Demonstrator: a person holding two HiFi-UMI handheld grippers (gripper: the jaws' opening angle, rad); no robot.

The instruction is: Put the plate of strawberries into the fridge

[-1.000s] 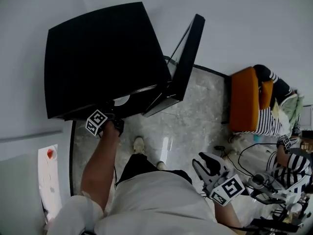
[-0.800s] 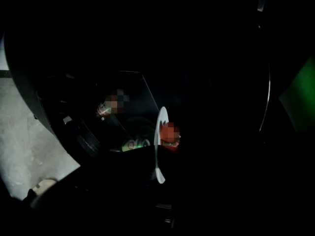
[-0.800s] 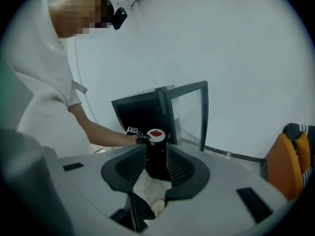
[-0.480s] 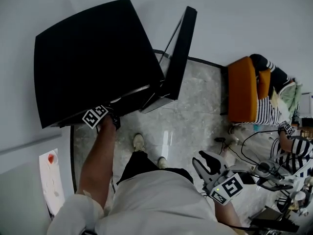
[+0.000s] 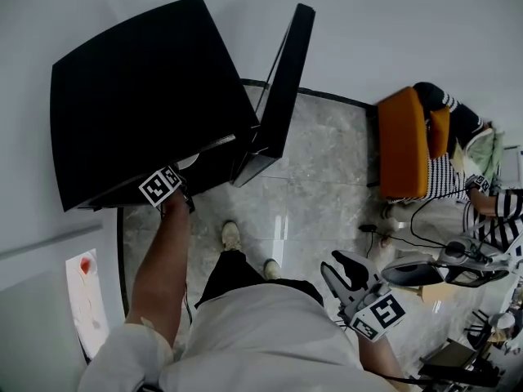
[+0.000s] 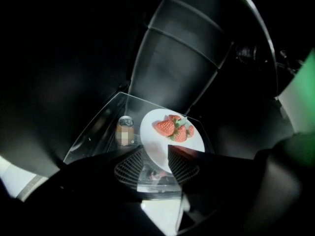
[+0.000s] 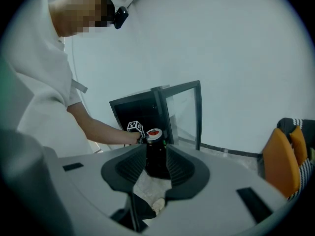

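A white plate (image 6: pixel 162 141) with several strawberries (image 6: pixel 173 128) lies on a glass shelf (image 6: pixel 96 132) inside the dark fridge (image 5: pixel 139 88). My left gripper (image 6: pixel 156 154) reaches into the fridge. Its jaws are opening, and the plate's near rim sits between the pads with a gap showing. From the head view only its marker cube (image 5: pixel 160 186) shows at the fridge mouth. The fridge door (image 5: pixel 278 96) stands wide open. My right gripper (image 5: pixel 353 280) hangs low at my right side, open and empty (image 7: pixel 156 154), far from the fridge (image 7: pixel 142 112).
A small can (image 6: pixel 125 131) stands on the shelf just left of the plate. An orange chair (image 5: pixel 404 153) and a seated person in stripes (image 5: pixel 490 219) are at the right, with cables on the marble floor (image 5: pixel 327 194). A white counter (image 5: pixel 82 292) lies at my left.
My left hand stays at the fridge mouth, its cube shifted slightly up the picture. The head view has swung a little, and the seated person at the right has moved.
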